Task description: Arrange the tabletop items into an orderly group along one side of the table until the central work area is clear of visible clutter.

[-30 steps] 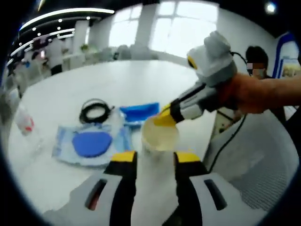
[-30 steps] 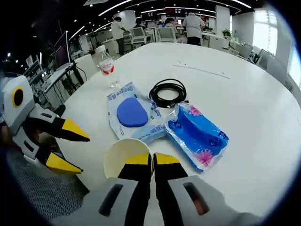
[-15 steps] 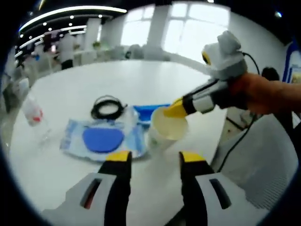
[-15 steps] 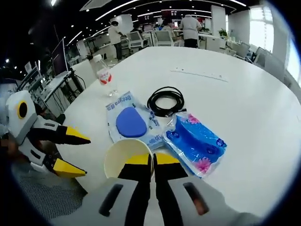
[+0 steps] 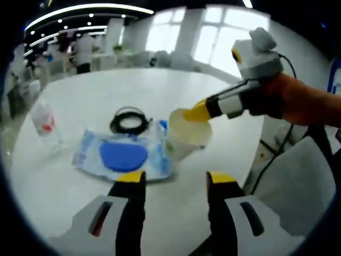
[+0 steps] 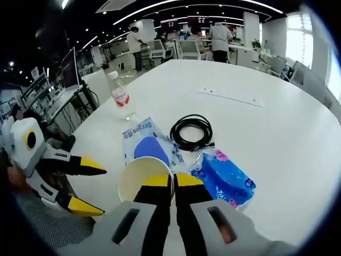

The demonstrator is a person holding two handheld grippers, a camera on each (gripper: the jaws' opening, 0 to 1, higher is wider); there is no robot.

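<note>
A pale paper cup [image 5: 184, 136] hangs tilted just above the white round table [image 5: 96, 90], with my right gripper [image 6: 171, 181] shut on its rim [image 6: 141, 176]. That gripper reaches into the left gripper view from the right [image 5: 198, 113]. My left gripper [image 5: 176, 178] is open and short of the cup; it appears at the table's edge [image 6: 89, 186]. Behind the cup lie a clear packet with a blue mask [image 5: 122, 156] [image 6: 151, 146], a black cable coil [image 5: 130, 120] [image 6: 192, 132] and a blue tissue pack [image 6: 226, 178]. A water bottle [image 5: 45, 122] [image 6: 121, 98] stands upright farther off.
A thin white strip [image 6: 229, 96] lies farther out on the table [image 6: 287, 138]. A white mesh chair [image 5: 298, 176] stands at the near edge. Desks, monitors and standing people fill the room behind.
The right gripper has raised the cup a little off the table, and it now covers more of the mask packet and tissue pack. The left gripper stays open.
</note>
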